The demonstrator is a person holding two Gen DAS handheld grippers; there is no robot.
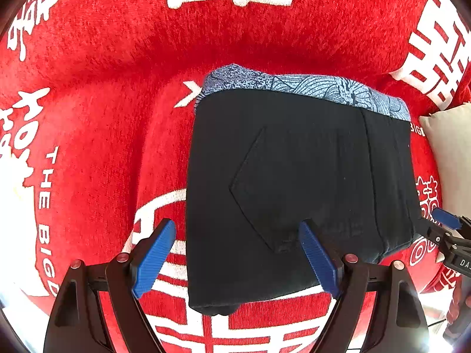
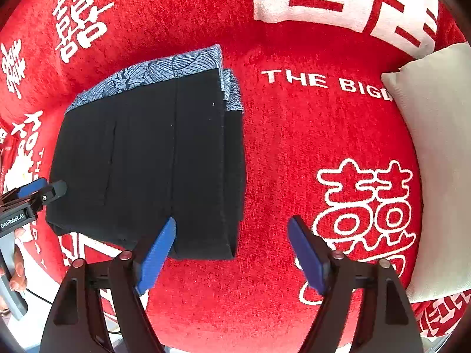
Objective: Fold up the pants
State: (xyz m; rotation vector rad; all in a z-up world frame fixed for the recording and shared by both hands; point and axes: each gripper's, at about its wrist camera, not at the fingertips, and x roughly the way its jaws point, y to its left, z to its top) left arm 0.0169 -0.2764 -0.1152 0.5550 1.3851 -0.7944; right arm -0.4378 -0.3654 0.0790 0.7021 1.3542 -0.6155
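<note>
The black pants (image 1: 294, 182) lie folded into a thick rectangular bundle on a red blanket (image 1: 103, 117) printed with white characters. A back pocket faces up. My left gripper (image 1: 235, 225) hangs open over the bundle's near left edge, one pad over the blanket and one over the pants, holding nothing. In the right wrist view the pants (image 2: 147, 161) show their stacked layers at the right side. My right gripper (image 2: 232, 222) is open over that near right corner, with its left pad above the cloth and its right pad above the blanket (image 2: 294, 132). Nothing is gripped.
A blue patterned folded cloth (image 1: 309, 85) (image 2: 164, 64) lies under the pants and sticks out at the far edge. A beige cushion (image 2: 435, 147) (image 1: 450, 147) rests on the blanket to the right. A hand (image 2: 17, 267) holds the left gripper at the frame's left edge.
</note>
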